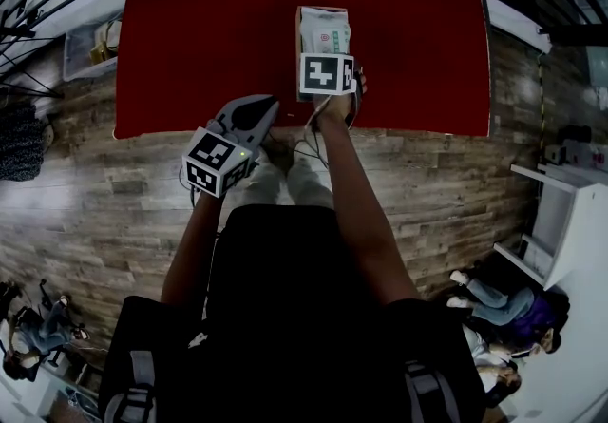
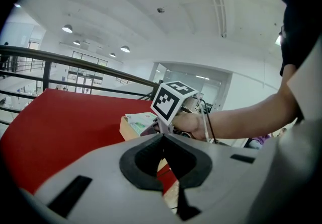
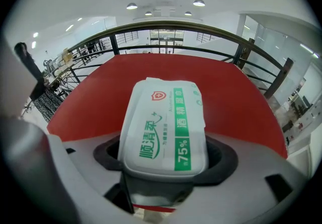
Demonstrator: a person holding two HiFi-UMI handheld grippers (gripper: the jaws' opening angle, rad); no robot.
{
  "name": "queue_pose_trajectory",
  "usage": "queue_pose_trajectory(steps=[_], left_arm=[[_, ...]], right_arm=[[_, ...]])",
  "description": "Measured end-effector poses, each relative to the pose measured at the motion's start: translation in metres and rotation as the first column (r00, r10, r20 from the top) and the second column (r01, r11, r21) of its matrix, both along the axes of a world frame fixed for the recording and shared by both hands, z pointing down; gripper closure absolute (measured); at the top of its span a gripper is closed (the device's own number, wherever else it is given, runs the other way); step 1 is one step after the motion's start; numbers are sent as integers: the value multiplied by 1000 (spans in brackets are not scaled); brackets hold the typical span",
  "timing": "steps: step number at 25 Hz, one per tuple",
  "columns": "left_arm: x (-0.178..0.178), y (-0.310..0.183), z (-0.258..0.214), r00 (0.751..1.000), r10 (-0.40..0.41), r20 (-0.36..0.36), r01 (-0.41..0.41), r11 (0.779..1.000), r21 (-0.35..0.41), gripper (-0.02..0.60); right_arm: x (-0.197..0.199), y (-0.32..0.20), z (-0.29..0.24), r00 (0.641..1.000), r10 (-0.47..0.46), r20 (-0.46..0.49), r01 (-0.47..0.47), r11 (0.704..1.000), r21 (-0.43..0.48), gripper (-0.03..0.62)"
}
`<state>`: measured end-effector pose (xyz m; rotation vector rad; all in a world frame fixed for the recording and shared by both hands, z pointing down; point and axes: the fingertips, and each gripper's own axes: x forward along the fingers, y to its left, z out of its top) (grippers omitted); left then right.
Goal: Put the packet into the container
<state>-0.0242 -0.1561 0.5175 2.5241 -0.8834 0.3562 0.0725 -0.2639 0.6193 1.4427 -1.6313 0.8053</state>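
Observation:
A white packet (image 3: pixel 166 122) of wet wipes with green print sits between the jaws of my right gripper (image 3: pixel 165 156), which is shut on it. In the head view the packet (image 1: pixel 325 30) hangs over the open brown cardboard container (image 1: pixel 300 24) at the near middle of the red table (image 1: pixel 209 22); the right gripper (image 1: pixel 327 58) is just behind it. From the left gripper view the packet (image 2: pixel 140 120) sticks out above the container's wall (image 2: pixel 126 128). How deep it sits I cannot tell. My left gripper (image 2: pixel 162 136) is shut and empty, off the table's near edge (image 1: pixel 249 115).
A dark metal railing (image 3: pixel 176 29) runs behind the table. To the table's left a clear bin (image 1: pixel 90 48) stands on the wooden floor (image 1: pixel 114 202). A white cabinet (image 1: pixel 570 221) and seated people (image 1: pixel 503 307) are at the right.

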Motion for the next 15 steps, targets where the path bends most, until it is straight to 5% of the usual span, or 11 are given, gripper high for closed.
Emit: queue_pose_trajectory(steps=[15], left_arm=[[-5, 8, 1, 1000, -17, -19, 17, 1000, -12, 572]], right_arm=[[2, 1, 1, 1000, -11, 14, 10, 1000, 9, 230]])
